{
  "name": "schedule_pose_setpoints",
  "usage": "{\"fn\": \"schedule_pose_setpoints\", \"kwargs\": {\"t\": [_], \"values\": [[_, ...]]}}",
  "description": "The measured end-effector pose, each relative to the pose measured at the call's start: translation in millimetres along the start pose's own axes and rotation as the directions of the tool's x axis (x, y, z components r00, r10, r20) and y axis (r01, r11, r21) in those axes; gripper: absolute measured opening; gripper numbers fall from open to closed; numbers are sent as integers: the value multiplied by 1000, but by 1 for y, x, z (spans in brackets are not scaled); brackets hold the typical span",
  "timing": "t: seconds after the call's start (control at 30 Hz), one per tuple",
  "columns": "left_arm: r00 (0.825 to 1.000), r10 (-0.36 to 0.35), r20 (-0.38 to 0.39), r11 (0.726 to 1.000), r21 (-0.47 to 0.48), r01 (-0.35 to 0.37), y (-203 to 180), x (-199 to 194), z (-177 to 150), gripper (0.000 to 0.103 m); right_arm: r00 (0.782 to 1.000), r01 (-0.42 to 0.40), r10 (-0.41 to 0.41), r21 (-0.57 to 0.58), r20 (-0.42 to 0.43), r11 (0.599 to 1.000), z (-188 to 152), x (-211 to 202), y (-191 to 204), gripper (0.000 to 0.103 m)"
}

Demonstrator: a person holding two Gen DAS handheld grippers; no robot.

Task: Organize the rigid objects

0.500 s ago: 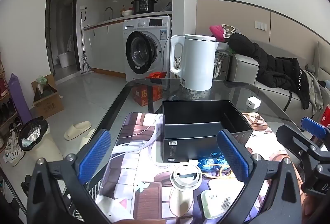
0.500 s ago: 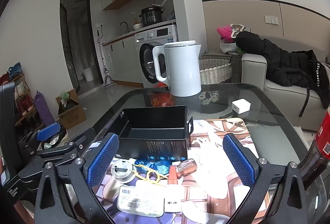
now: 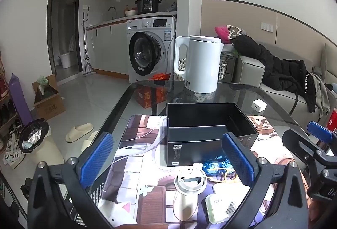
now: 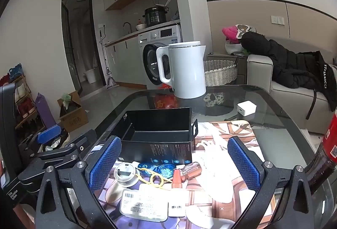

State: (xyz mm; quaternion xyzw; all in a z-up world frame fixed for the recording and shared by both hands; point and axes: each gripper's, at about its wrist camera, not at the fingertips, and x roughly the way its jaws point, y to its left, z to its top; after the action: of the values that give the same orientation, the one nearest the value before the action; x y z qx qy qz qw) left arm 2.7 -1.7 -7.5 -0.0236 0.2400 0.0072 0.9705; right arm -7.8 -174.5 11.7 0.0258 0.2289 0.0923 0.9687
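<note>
An open black box [image 3: 208, 134] [image 4: 157, 134] stands empty on a patterned mat [image 3: 139, 168] [image 4: 221, 136] on the glass table. In front of it lie a round white cap [image 3: 190, 181] [image 4: 125, 173], blue wrapped pieces [image 3: 212, 165] [image 4: 164, 168], a yellow loop [image 4: 152, 177], a small orange-capped bottle [image 4: 177, 180], a clear brown vial [image 4: 192, 169] and a flat white labelled pack [image 3: 223, 208] [image 4: 143, 205]. My left gripper [image 3: 168, 162] hovers open above the cap. My right gripper [image 4: 173, 164] hovers open over the small bottles. Neither touches anything.
A white kettle [image 3: 200, 64] [image 4: 185, 71] stands at the table's far edge. A white charger cube [image 3: 259, 105] [image 4: 246, 108] lies to the right of it. A dark red-labelled bottle [image 4: 324, 155] stands at the right. Sofa, washing machine and floor clutter lie beyond.
</note>
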Motion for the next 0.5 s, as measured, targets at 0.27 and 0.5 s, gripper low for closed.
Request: {"fn": "schedule_pose_setpoints", "kwargs": {"t": [0.27,0.5], "values": [[1000,-7,10,1000,0,7,3,-8,6,103,1000,0,0,0,0,1000,0,0,0,103],[1000,-8,10,1000,-4,8,4,-9,7,103,1000,0,0,0,-1,1000,0,0,0,103]]}}
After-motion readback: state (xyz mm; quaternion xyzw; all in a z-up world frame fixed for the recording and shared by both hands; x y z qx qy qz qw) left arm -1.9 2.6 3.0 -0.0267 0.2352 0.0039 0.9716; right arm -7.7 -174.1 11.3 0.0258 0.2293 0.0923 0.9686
